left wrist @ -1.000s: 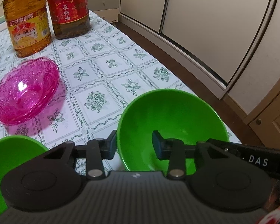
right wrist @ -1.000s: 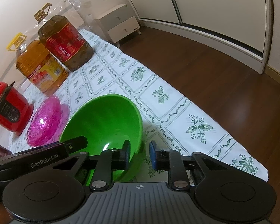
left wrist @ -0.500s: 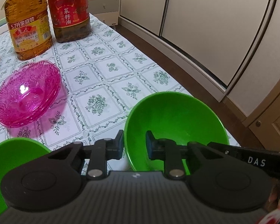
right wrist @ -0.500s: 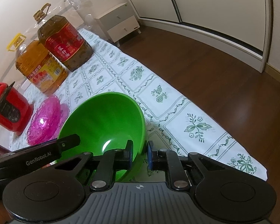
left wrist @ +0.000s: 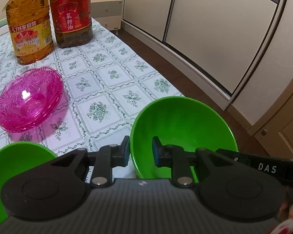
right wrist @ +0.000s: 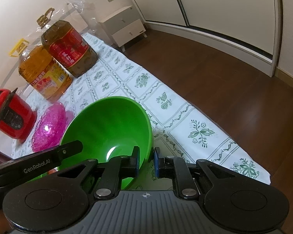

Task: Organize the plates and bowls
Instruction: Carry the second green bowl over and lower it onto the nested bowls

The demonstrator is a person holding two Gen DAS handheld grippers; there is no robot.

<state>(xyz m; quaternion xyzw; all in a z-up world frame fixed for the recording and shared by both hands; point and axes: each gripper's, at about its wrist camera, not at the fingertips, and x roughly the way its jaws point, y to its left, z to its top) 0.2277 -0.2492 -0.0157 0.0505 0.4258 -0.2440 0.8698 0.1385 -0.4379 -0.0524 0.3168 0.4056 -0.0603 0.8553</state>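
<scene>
Evidently the green bowl [left wrist: 182, 130] is light, stiff plastic, slick at the wall, so its thin rim is the place to grip. Both grippers do that: the left gripper [left wrist: 140, 152] and right gripper [right wrist: 145, 161] are each clamped narrow on opposite rims. Counted: two green bowls, the second bowl [left wrist: 15, 167] left of the left fingers, and one pink stack [left wrist: 29, 101] beyond.

Green bowl [left wrist: 182, 124], floral-patterned tablecloth [left wrist: 107, 78]

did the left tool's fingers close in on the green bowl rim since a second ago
Yes. The left tool narrowed its gap; its fingers now straddle the green bowl rim, one outside, one inside.
</scene>
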